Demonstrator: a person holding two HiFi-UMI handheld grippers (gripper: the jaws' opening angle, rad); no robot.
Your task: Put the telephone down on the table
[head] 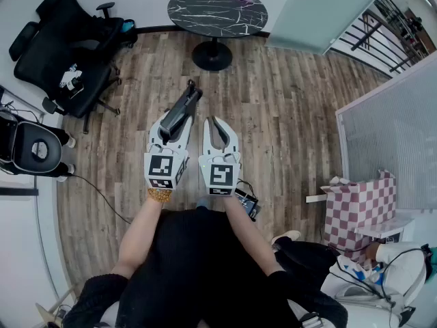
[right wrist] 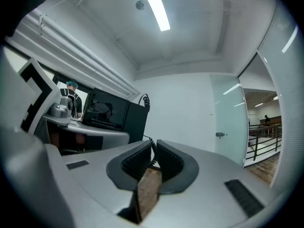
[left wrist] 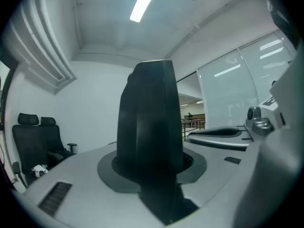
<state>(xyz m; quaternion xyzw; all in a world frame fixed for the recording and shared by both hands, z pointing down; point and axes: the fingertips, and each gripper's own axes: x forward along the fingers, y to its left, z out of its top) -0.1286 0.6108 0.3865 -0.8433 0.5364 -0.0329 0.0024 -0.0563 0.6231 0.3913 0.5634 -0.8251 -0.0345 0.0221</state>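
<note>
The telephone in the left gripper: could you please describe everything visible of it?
The telephone is a black, matt, plastic-looking handset, long and slim. The jaws of the left gripper are shut on one end; the rest sticks out ahead over the wooden floor, short of the round table. Nothing else touches it. No buttons or cord can be made out.

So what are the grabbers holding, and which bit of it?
The left gripper holds the black telephone by its near end; the rest sticks out ahead. The right gripper holds nothing.
</note>
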